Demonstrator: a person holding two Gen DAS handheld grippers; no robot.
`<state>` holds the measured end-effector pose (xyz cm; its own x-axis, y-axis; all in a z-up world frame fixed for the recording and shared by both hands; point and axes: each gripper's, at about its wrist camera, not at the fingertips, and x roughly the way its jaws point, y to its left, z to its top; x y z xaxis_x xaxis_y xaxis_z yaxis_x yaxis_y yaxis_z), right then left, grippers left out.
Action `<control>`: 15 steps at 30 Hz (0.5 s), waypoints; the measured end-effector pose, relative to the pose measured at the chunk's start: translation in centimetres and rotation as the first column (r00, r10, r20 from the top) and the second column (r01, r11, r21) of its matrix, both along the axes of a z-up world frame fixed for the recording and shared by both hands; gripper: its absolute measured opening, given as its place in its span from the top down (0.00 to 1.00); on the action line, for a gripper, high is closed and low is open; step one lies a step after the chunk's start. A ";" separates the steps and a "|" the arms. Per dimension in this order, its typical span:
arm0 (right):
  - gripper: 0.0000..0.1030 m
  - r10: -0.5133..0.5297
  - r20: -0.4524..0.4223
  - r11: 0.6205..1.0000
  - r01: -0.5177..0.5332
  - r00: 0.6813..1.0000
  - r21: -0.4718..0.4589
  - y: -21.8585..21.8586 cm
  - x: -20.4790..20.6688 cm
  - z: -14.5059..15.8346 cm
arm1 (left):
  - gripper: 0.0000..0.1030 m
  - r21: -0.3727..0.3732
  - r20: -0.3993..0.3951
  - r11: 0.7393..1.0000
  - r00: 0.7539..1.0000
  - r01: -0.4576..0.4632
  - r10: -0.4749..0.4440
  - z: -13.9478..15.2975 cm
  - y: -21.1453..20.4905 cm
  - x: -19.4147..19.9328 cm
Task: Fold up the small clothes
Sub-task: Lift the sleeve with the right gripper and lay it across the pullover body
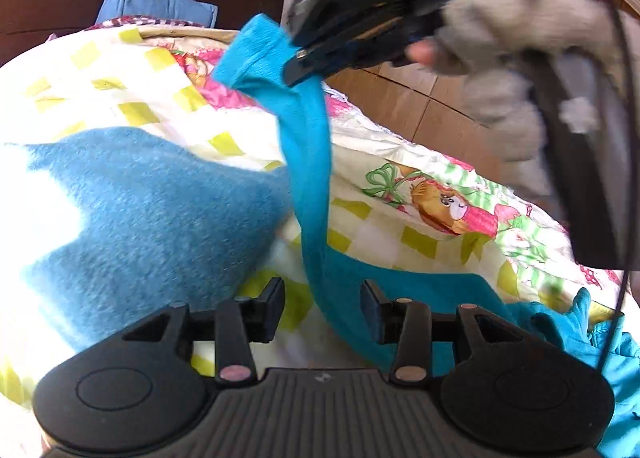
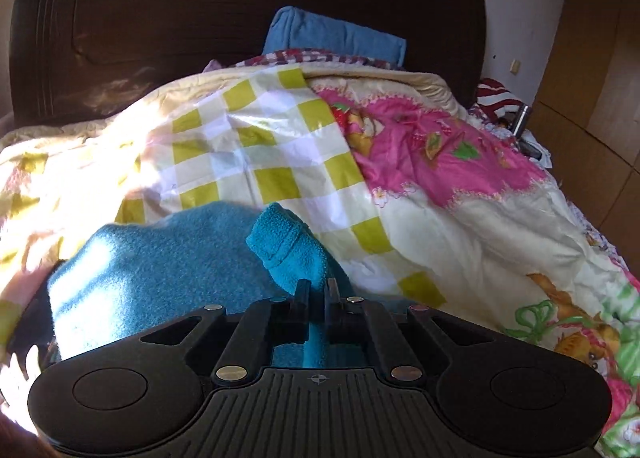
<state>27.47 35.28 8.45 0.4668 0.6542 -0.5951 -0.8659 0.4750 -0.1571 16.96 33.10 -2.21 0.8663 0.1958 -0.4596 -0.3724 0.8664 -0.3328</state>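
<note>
Chiefly, one teal fleece garment, napped and soft; hemmed cuff end raised above a checked and cartoon-printed quilt, the rest trailing down onto the bedding; right gripper, fingers clenched on the cuff, cloth pinched between them; left gripper, fingers spread apart, gripping nothing, the hanging cloth passing between them. Left wrist view alone: the right gripper from outside, with a gloved hand on it; a blue-and-white blanket. Right wrist view alone: dark wooden headboard; blue pillow.
</note>
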 end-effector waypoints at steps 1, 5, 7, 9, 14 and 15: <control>0.96 -0.035 -0.017 0.998 0.036 0.999 0.044 -2.2 0.7 1.3 | 0.44 0.031 0.007 0.999 1.000 0.015 -0.016 0.4 -0.9 0.6; 0.96 -0.193 -0.060 0.958 0.201 0.979 0.202 -12.5 3.0 5.8 | 0.31 0.212 0.026 0.971 0.993 0.107 -0.115 2.1 -5.9 3.2; 0.96 -0.266 -0.091 0.921 0.280 0.960 0.272 -18.7 3.6 7.4 | 0.33 0.278 0.005 0.949 0.988 0.147 -0.154 2.3 -8.7 5.0; 0.96 -0.331 -0.118 0.877 0.352 0.936 0.327 -24.8 3.5 8.1 | 0.63 0.304 -0.030 0.928 0.976 0.214 -0.215 2.6 -11.7 6.9; 0.96 -0.558 -0.213 0.707 0.594 0.802 0.384 -41.8 2.1 6.3 | 0.70 0.348 -0.067 0.847 0.911 0.403 -0.407 2.1 -21.4 8.8; 0.96 -0.601 -0.244 0.663 0.646 0.761 0.379 -45.0 1.9 5.0 | 0.70 0.361 -0.094 0.821 0.893 0.443 -0.441 1.6 -23.4 9.1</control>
<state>29.41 -9.70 13.43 0.8169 0.4183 -0.3971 -0.3415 0.9056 0.2514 26.08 9.70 -0.59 0.8978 -0.0542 -0.4371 0.0788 0.9961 0.0384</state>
